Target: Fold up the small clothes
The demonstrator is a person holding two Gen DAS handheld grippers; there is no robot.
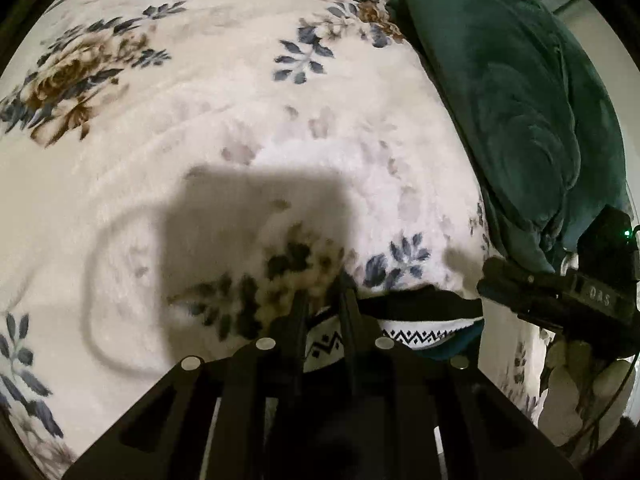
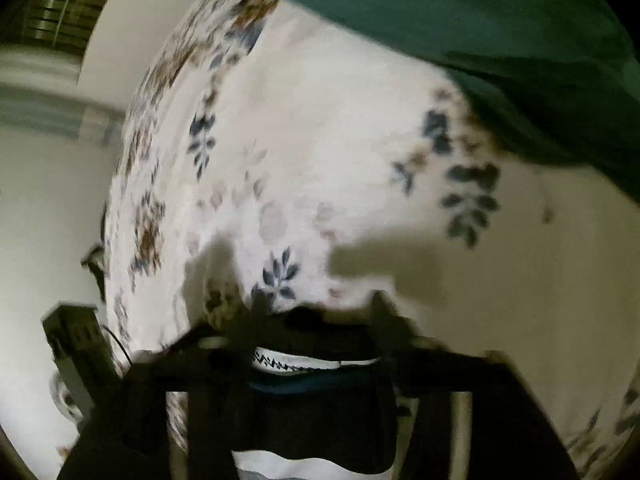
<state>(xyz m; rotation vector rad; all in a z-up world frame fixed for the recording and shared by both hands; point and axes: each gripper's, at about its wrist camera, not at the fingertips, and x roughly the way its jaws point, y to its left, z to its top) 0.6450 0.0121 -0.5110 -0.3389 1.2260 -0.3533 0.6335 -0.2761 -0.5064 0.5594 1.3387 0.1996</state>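
While a white floral blanket [image 1: 200,128] fills most of both views, a dark green cover [image 1: 520,100] lies bunched along its right side. Low in the frame, a small black garment with a white zigzag band [image 1: 420,334] hangs between the grippers. The left gripper [image 1: 324,300] is pinched on its edge; the blurred right gripper [image 2: 316,312] seems spread wide astride it.
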